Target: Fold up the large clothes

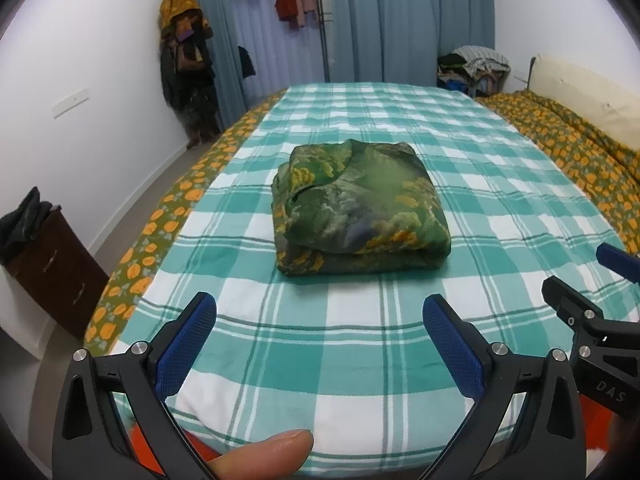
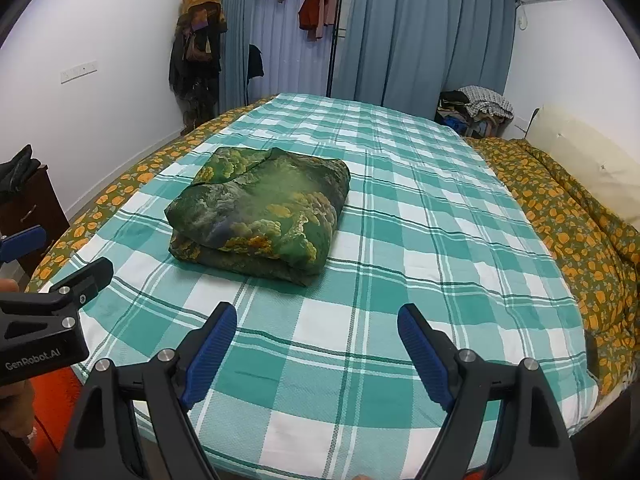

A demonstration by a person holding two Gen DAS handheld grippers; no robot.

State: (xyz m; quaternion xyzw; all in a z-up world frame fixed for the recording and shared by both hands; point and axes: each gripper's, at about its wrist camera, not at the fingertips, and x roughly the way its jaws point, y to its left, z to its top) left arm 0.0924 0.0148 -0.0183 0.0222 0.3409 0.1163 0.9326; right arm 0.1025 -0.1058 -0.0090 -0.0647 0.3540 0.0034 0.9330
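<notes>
A green garment with yellow flower print (image 1: 358, 206) lies folded into a thick square bundle in the middle of the bed; it also shows in the right wrist view (image 2: 262, 210). My left gripper (image 1: 320, 314) is open and empty, held over the near edge of the bed, well short of the bundle. My right gripper (image 2: 316, 320) is open and empty too, to the right of the left one and nearer than the bundle. Each gripper shows at the edge of the other's view.
The bed has a teal and white checked cover (image 1: 460, 168) over an orange-flowered quilt (image 1: 576, 148). A dark cabinet (image 1: 56, 272) stands on the left. Coats hang in the corner (image 1: 186, 68), a pile of clothes (image 1: 474, 66) sits at the back right, and blue curtains hang behind.
</notes>
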